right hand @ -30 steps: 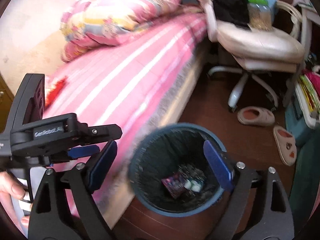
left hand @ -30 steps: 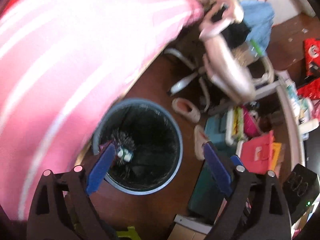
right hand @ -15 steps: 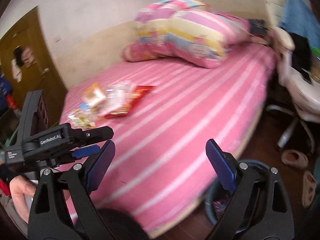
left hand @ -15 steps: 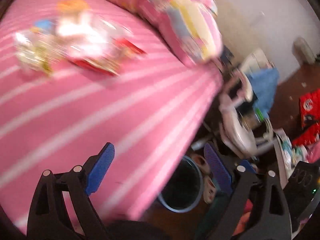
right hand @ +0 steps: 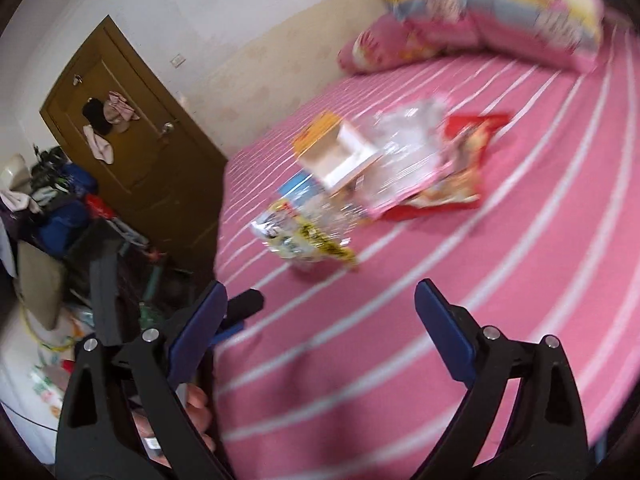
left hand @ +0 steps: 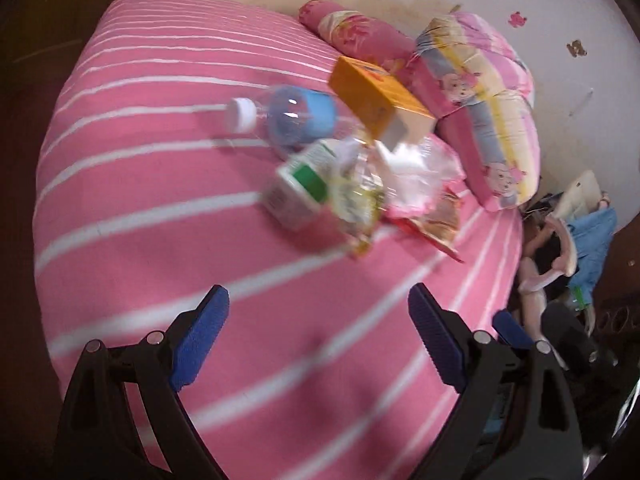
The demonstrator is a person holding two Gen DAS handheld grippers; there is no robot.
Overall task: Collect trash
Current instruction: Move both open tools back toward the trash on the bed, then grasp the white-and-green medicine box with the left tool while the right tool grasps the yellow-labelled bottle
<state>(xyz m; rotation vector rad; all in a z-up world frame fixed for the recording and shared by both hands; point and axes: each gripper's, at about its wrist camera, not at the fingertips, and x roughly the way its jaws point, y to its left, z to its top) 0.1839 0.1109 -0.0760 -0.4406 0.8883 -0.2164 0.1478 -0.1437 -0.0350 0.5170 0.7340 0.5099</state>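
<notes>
Trash heap, mid-bed: plastic bottle, orange carton, green-labelled carton, crinkly wrappers. All likely light; cartons stiff (best pinched across the sides), wrappers slippery. Left gripper gapes empty; right gripper is opening, empty.

Pink striped bed: plastic bottle, orange box, green-white carton, clear wrappers, red snack bag, pillows at far end.
</notes>
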